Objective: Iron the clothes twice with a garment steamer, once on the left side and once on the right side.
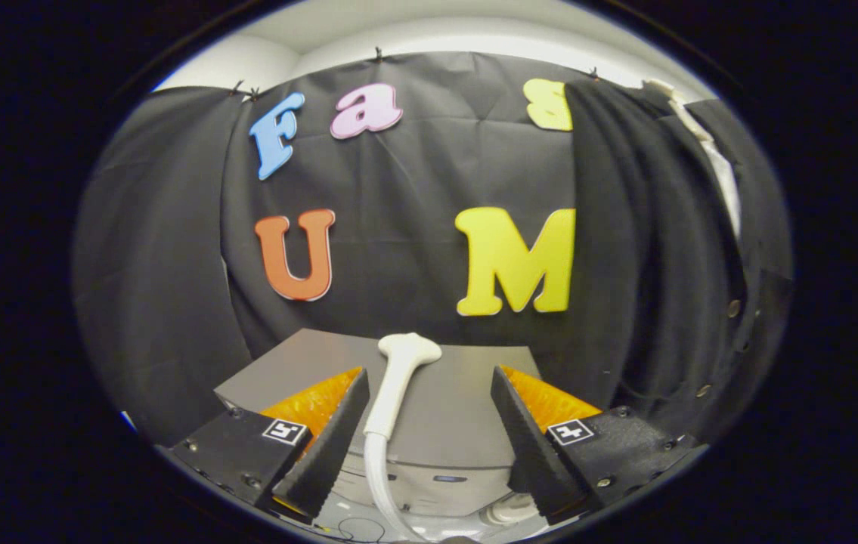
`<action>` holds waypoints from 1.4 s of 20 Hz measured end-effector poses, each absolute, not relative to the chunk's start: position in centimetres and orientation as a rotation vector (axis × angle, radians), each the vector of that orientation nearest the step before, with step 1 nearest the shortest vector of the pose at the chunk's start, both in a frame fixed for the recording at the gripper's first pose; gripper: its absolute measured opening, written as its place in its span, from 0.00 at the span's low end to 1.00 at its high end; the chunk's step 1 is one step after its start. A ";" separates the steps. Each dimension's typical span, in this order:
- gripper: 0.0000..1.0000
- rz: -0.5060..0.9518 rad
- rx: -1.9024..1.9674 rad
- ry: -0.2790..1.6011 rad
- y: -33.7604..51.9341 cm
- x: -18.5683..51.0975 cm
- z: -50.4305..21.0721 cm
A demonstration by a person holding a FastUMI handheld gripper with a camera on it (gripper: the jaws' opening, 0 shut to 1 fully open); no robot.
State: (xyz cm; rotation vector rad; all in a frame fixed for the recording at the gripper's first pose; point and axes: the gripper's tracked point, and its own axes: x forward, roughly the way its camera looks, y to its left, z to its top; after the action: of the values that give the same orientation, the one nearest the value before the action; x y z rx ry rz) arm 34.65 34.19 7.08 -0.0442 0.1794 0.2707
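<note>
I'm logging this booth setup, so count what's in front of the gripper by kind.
Steamer heads with hose: 1, steamer head, white, between the open fingers of the gripper, untouched.
Hanging garments: 1, dark garment, right of the steamer.
Grey platforms: 1, platform.
Total: 3.

Steamer head between the spread claw fingers — untouched.

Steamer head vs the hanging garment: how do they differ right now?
The steamer head is white, smooth and rigid; the garment is dark and hangs in soft folds. The head lies on the grey table between the open gripper jaws, nearer one jaw; the garment hangs upright beyond and to one side, against the booth wall. Neither is gripped.
</note>
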 end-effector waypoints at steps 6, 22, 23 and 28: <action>1.00 0.294 -0.075 0.323 39.5 43.5 3.4; 0.77 0.203 -0.073 0.674 41.6 50.6 -4.5; 0.74 0.195 -0.069 0.681 41.6 50.6 -4.4; 0.60 0.177 -0.078 0.725 41.7 50.7 -4.5</action>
State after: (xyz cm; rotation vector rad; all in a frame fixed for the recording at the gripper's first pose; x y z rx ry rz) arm 50.71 41.71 -4.50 -0.0776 0.7246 0.1771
